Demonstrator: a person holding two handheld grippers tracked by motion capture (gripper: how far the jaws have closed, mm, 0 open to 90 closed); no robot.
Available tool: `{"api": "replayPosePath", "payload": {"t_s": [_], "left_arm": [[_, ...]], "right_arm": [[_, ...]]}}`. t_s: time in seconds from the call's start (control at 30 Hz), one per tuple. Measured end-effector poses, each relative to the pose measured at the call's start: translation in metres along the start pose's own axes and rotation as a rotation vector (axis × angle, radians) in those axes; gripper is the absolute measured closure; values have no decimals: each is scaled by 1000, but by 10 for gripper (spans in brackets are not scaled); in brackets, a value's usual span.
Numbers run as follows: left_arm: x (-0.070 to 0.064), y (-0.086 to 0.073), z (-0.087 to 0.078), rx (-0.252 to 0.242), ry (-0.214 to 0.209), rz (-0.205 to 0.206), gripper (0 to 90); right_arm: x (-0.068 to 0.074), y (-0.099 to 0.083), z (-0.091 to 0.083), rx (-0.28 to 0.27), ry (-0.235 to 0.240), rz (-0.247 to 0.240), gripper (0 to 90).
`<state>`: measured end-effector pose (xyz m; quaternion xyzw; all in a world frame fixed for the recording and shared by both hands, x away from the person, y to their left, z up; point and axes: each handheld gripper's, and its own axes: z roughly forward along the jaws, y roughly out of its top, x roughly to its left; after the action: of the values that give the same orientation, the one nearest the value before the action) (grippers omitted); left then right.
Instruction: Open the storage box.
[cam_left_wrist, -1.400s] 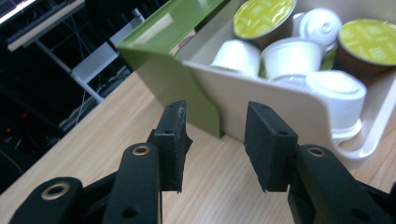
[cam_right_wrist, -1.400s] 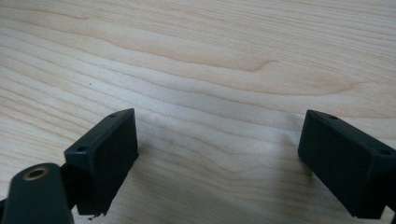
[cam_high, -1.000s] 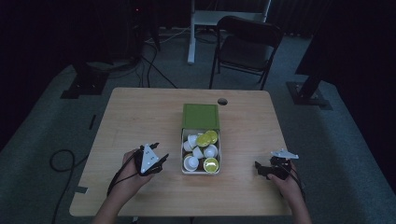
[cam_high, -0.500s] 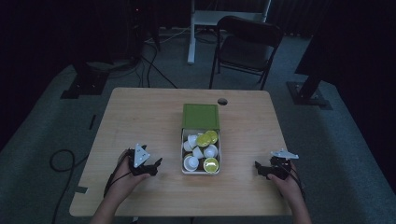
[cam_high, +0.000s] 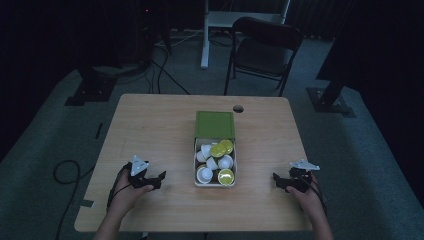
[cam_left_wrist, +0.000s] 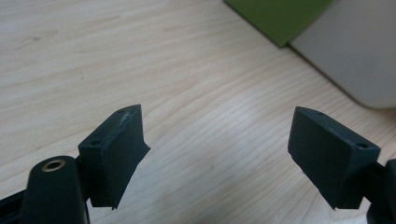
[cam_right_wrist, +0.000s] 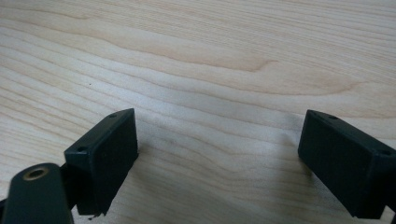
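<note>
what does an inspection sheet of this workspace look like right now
surface: light wooden table, a round hole near its far edge
job's things: white box at the centre, green lid open toward the far side, white and yellow-green capsules inside
clutter: nothing seen
grippers: left tool and right tool both open, holding nothing, low over bare wood on either side of the box
cables: black cable looped on the floor left of the table; more cables on the floor behind it
surroundings: dark folding chair, carpeted floor, dim room
</note>
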<state>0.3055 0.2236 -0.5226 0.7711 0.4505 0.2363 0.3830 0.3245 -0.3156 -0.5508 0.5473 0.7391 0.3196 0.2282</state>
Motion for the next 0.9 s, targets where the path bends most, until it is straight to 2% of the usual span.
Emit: {"api": "replayPosePath", "payload": {"t_s": [0.13, 0.27, 0.5, 0.6, 0.67, 0.9], "left_arm": [[4, -4, -2, 11, 11, -29, 193], [9, -9, -7, 50, 39, -8, 193], [15, -21, -14, 74, 49, -47, 193], [16, -24, -16, 82, 47, -47, 192], [17, -29, -19, 105, 41, -38, 193], [18, -38, -24, 117, 30, -40, 192]], "right_arm": [[0, 0, 0, 0, 0, -1, 114], [0, 0, 0, 0, 0, -1, 115], [0, 0, 0, 0, 0, -1, 115], [0, 0, 0, 0, 0, -1, 115], [0, 0, 0, 0, 0, -1, 114], [1, 0, 0, 0, 14, -13, 114]]}}
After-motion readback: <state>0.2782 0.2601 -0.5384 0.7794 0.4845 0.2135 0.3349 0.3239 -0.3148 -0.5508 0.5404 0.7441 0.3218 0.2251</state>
